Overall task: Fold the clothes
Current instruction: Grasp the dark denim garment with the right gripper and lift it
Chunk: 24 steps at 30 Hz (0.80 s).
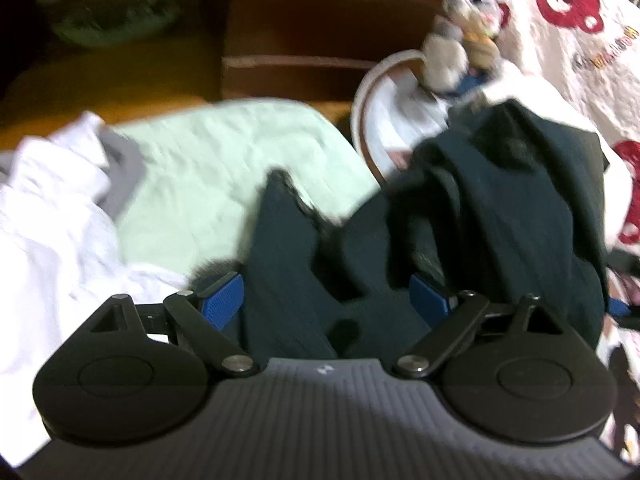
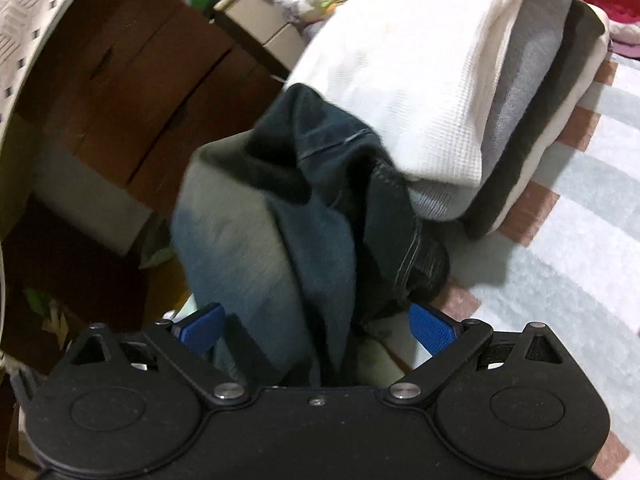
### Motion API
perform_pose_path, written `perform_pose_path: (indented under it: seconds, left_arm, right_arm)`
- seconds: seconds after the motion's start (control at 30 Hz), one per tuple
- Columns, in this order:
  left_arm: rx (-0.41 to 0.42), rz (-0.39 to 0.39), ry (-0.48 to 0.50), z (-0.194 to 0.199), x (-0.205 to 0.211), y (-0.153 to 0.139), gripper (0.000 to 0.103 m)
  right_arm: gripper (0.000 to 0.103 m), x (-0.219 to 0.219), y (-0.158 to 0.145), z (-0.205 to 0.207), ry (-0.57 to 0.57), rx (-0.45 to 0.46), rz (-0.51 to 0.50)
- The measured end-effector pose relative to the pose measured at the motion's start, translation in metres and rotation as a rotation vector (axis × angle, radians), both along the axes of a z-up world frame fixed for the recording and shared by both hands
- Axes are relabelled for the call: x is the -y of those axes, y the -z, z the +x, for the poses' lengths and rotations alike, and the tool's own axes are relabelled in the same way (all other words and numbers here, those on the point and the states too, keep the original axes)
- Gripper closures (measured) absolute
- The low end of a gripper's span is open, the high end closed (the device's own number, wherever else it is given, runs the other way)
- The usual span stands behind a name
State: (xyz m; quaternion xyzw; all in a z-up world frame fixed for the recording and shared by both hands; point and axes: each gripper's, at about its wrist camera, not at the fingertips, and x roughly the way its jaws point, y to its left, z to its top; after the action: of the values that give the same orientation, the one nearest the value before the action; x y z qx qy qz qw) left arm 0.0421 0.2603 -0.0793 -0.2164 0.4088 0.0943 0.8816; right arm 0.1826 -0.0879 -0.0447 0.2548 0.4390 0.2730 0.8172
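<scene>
Left gripper (image 1: 326, 300), jaws wide, dark garment (image 1: 480, 216) between; right gripper (image 2: 318, 326), jaws wide around jeans (image 2: 280, 216), centre frame.

A bed carries everything. In the left wrist view a pale green sheet (image 1: 224, 152) covers it, with white laundry (image 1: 52, 216) at the near left and a dark garment (image 1: 480, 216) on the right. In the right wrist view a striped blanket (image 2: 580, 220) bears a folded stack (image 2: 460, 92) at the far side.

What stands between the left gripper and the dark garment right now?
Nothing visible. The dark garment already lies between the pads of the left gripper, whose jaws stand wide. The white clothes sit off to its left, clear of the fingers.
</scene>
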Motion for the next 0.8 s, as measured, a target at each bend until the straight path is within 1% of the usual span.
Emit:
perform_pose_path:
  seconds: [0.03,0.07,0.13,0.17,0.23,0.27,0.3,0.33,0.37,0.4,0.43,0.5,0.57,0.63,0.73,0.8]
  left_arm:
    - [-0.023,-0.03,0.012,0.002,0.001,0.005,0.013]
    - [-0.044,-0.061,0.024,0.004,0.001,0.011,0.013]
    - [-0.064,-0.115,0.041,0.011,0.004,0.02,0.013]
    - [-0.063,-0.136,0.045,0.014,0.005,0.023,0.013]
    - [-0.031,-0.166,0.043,0.018,0.008,0.026,0.013]
    - [-0.013,-0.187,0.044,0.021,0.009,0.028,0.014]
    - [0.01,-0.219,0.046,0.023,0.009,0.03,0.014]
    - [0.026,-0.265,0.045,0.026,0.009,0.032,0.014]
    - [0.031,-0.334,0.036,0.03,0.007,0.037,0.014]
    - [0.037,-0.404,0.027,0.034,0.005,0.042,0.014]
    - [0.043,-0.456,0.021,0.037,0.004,0.044,0.014]
    - [0.065,-0.499,0.025,0.041,0.007,0.042,0.017]
    - [0.108,-0.535,0.066,0.039,0.013,0.035,0.019]
    - [0.138,-0.592,0.11,0.034,0.016,0.031,0.023]
    - [0.168,-0.671,0.182,0.021,0.021,0.023,0.023]
    - [0.182,-0.701,0.238,0.01,0.027,0.015,0.023]
  right_arm:
    - [0.002,-0.003,0.005,0.005,0.011,-0.005,-0.003]
    - [0.0,-0.005,0.01,0.009,0.022,-0.018,0.017]
    - [0.0,-0.007,0.023,0.018,0.047,-0.06,0.088]
    - [0.0,-0.008,0.032,0.022,0.065,-0.098,0.141]
    - [0.0,-0.008,0.049,0.024,0.097,-0.19,0.286]
    - [0.005,-0.009,0.055,0.023,0.101,-0.22,0.355]
    - [0.028,-0.011,0.061,0.02,0.097,-0.238,0.419]
    - [0.045,-0.012,0.065,0.016,0.089,-0.252,0.494]
    - [0.061,-0.013,0.065,0.011,0.077,-0.254,0.549]
    - [0.073,-0.014,0.062,0.008,0.065,-0.247,0.576]
    - [0.077,-0.015,0.057,0.003,0.043,-0.228,0.585]
    - [0.079,-0.018,0.037,-0.01,-0.031,-0.164,0.559]
    - [0.08,-0.018,0.021,-0.027,-0.096,-0.13,0.571]
    - [0.08,-0.016,0.01,-0.044,-0.139,-0.103,0.609]
    - [0.08,-0.003,0.001,-0.07,-0.165,-0.071,0.686]
    - [0.08,0.009,-0.003,-0.086,-0.173,-0.053,0.741]
